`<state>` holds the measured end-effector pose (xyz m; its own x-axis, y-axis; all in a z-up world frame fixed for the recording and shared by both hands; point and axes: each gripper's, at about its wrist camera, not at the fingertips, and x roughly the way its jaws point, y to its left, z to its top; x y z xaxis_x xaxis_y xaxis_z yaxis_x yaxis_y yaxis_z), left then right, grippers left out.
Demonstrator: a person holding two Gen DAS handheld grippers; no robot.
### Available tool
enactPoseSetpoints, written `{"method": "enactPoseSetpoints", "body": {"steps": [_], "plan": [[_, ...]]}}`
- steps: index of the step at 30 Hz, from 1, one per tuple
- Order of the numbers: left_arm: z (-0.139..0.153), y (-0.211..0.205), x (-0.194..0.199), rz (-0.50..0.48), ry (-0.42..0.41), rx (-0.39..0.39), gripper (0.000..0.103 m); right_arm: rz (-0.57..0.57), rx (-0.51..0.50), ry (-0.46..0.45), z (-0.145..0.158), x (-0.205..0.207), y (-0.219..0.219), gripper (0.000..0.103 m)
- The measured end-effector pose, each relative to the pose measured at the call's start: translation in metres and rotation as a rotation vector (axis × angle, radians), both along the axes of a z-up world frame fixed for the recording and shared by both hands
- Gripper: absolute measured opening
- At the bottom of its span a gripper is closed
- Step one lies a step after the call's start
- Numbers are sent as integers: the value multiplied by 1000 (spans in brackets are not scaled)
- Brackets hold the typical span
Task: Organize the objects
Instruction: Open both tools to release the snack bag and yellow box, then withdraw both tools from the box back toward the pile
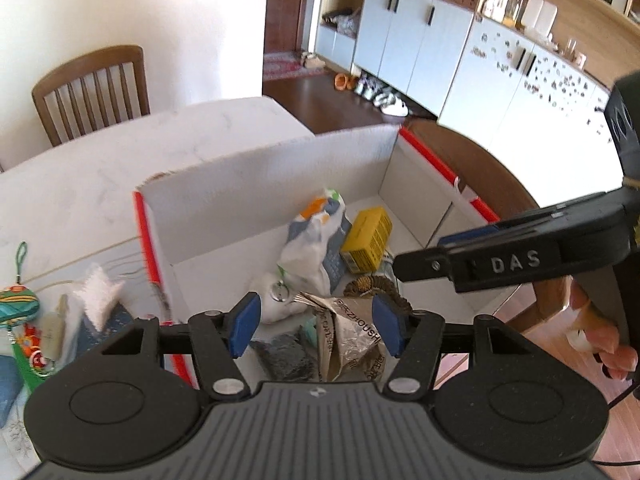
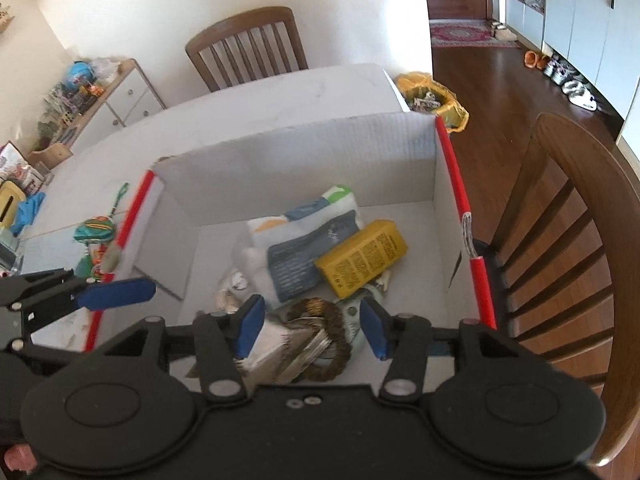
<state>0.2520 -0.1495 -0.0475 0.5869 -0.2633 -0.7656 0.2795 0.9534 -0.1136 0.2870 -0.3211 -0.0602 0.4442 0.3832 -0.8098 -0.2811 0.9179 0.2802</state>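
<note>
A white cardboard box (image 1: pixel 280 152) (image 2: pixel 300 152) with red edges stands on the pale table. Inside lie a yellow carton (image 1: pixel 368 240) (image 2: pixel 362 256), soft tissue packs (image 1: pixel 316 240) (image 2: pixel 308 236), a crumpled silver foil packet (image 1: pixel 348 336) (image 2: pixel 276 344), a brown woven ring (image 1: pixel 376 286) (image 2: pixel 340 360) and a white keychain toy (image 1: pixel 276 300). My left gripper (image 1: pixel 316 326) hangs open above the foil packet, holding nothing. My right gripper (image 2: pixel 312 328) hangs open above the ring and some keys (image 2: pixel 316 346), also holding nothing. Each gripper shows at the edge of the other's view.
A colourful fish ornament (image 1: pixel 18 300) (image 2: pixel 94 230) and a white fuzzy star (image 1: pixel 98 292) lie on the table left of the box. Wooden chairs stand behind the table (image 1: pixel 92 88) (image 2: pixel 248 48) and right of the box (image 2: pixel 560 240). A yellow-lined bin (image 2: pixel 432 96) sits on the floor.
</note>
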Motion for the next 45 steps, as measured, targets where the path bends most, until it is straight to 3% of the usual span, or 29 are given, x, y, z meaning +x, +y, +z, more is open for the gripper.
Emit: {"method": "enactPoseSetpoints", "body": {"steps": [12,17,25,33,45], "plan": [[33,50,-28,33,-107,-24,61,-7,49,-102,38,-38,29,61],[38,80,-37,47,-119,-33,67,-6,55,-134,45,-52,51,71],[39,136,-40,99,-134,-29,81,-12,88,-145,50,-63,84,77],[31,198,-37,161,-116,-55,86,26,58,-180,52,-73,135,93],[0,267,-22,215,-121,-36,102,21,29,-149,41,-61,197,94]]}}
